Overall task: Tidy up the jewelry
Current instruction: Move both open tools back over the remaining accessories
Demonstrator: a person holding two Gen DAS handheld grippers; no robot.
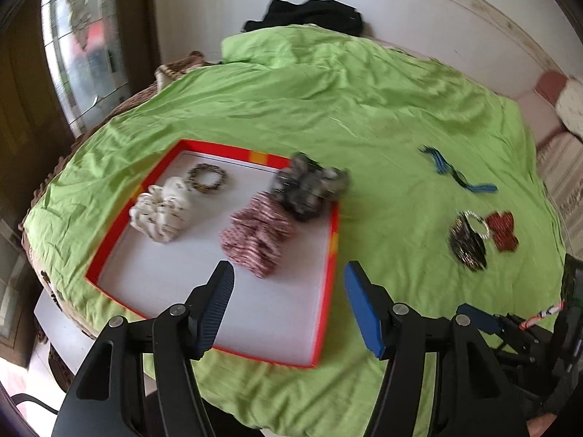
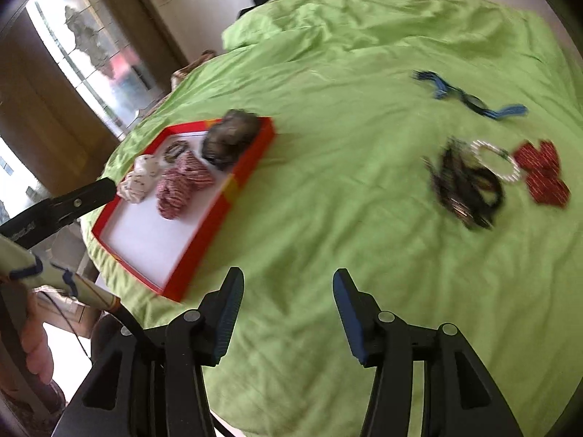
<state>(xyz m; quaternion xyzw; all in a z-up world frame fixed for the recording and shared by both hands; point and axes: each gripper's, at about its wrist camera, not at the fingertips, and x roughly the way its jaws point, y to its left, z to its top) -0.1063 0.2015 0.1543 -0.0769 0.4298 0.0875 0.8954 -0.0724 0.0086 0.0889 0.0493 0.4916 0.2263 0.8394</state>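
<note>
A red-rimmed tray [image 1: 329, 255] [image 2: 218, 211] with a white floor lies on a green sheet [image 1: 364, 116]. In it are a white scrunchie [image 1: 162, 211], a red-and-white scrunchie [image 1: 257, 238], a beaded bracelet [image 1: 207, 177] and a grey scrunchie [image 1: 309, 185] resting over the far rim. To the right on the sheet lie a black hair piece [image 2: 464, 189], a pearl bracelet [image 2: 495, 160], a red bow [image 2: 543, 176] and a blue cord [image 2: 470, 96]. My left gripper [image 1: 289, 276] hovers open and empty over the tray's near right corner. My right gripper [image 2: 288, 284] hangs open and empty over bare sheet.
A dark garment [image 1: 309, 14] lies at the far edge of the bed by the white wall. A window [image 2: 94, 51] and wooden frame stand to the left. A hand [image 2: 36, 349] and sleeve show at the right wrist view's left edge.
</note>
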